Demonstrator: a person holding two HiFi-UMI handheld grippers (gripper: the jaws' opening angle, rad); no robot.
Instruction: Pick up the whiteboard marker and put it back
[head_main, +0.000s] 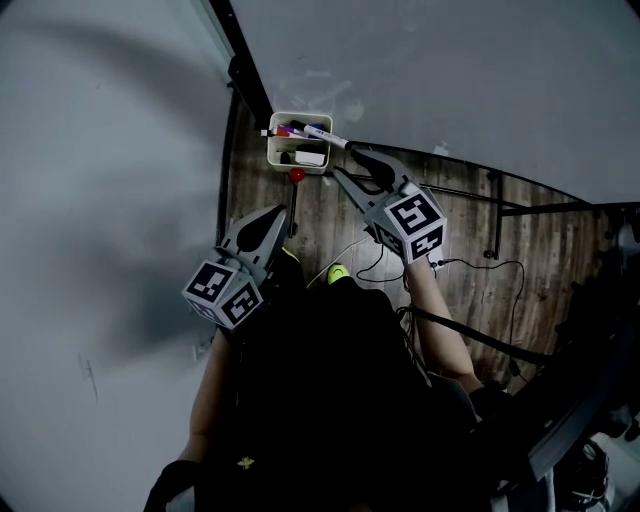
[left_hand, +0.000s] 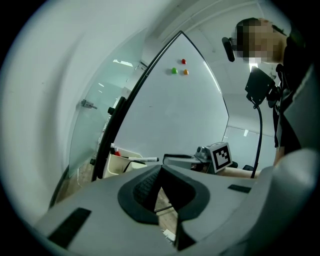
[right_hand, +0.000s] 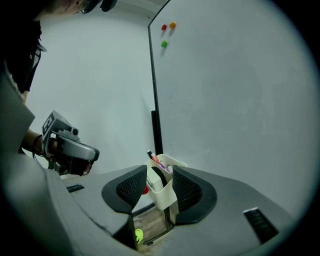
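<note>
Cream plastic holder (head_main: 272, 152) sits against the whiteboard (head_main: 450, 70) at twelve o'clock, and the marker (head_main: 318, 133) lies across its rim, tail poking out toward four o'clock. Right gripper (head_main: 343, 161) is just beside that tail, fingers apart, nothing pinched, so this looks like the put-back step. Left gripper (head_main: 278, 212) at seven o'clock, fingers closed on nothing. Next, I'd say, the right one backs straight off without nudging the marker loose.

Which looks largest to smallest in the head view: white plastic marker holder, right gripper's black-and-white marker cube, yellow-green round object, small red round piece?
1. White plastic marker holder and right gripper's black-and-white marker cube: alike; the cube is nearer the camera, so unranked.
2. Yellow-green round object.
3. Small red round piece.
</note>
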